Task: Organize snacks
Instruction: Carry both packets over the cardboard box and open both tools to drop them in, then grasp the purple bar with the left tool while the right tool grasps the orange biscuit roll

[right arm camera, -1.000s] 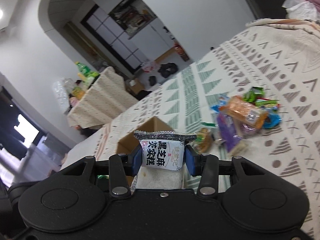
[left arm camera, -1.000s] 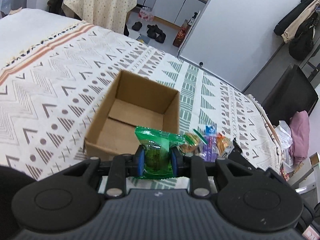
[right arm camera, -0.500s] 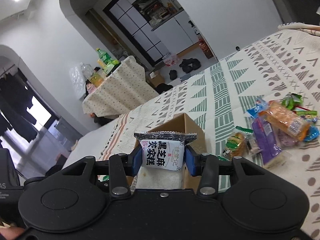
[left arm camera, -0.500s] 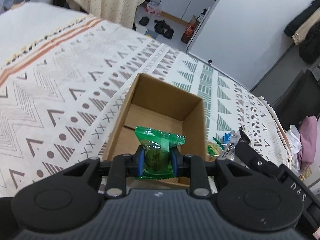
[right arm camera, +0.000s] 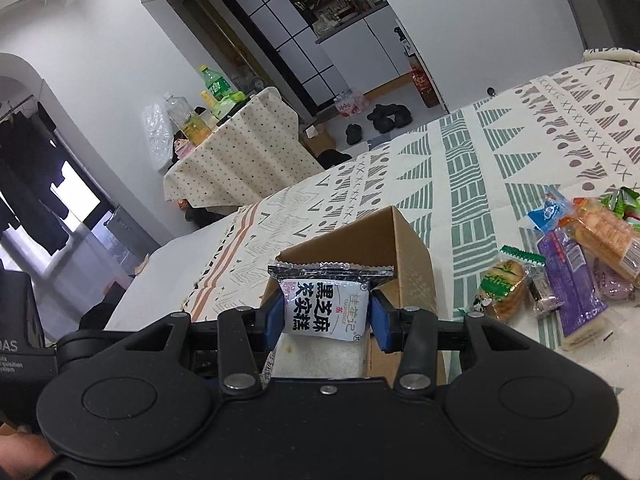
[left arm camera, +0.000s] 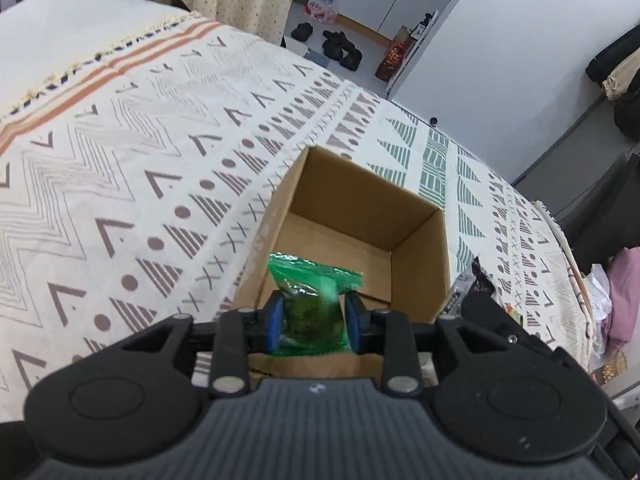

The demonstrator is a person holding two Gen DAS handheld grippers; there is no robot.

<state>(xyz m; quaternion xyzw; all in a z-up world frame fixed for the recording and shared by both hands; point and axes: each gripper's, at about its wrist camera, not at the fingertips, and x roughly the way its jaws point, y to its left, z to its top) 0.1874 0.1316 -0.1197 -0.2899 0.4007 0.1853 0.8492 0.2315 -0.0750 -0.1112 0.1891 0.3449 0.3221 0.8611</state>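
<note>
Left tool [left arm camera: 313, 320] over cardboard box [left arm camera: 416, 276] on bed [left arm camera: 120, 168]; jaws just widened, green packet [left arm camera: 316, 304] blurred between pads, slipping free. Right tool [right arm camera: 325, 318] also just eased, white sesame-cake packet [right arm camera: 324, 308] between pads at box's near rim. Advise: release green squarely over floor, then carry white further over opening. Loose snack pile [right arm camera: 568, 268] right of box.

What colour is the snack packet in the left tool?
Translucent green packet, clearest in the left wrist view.
</note>
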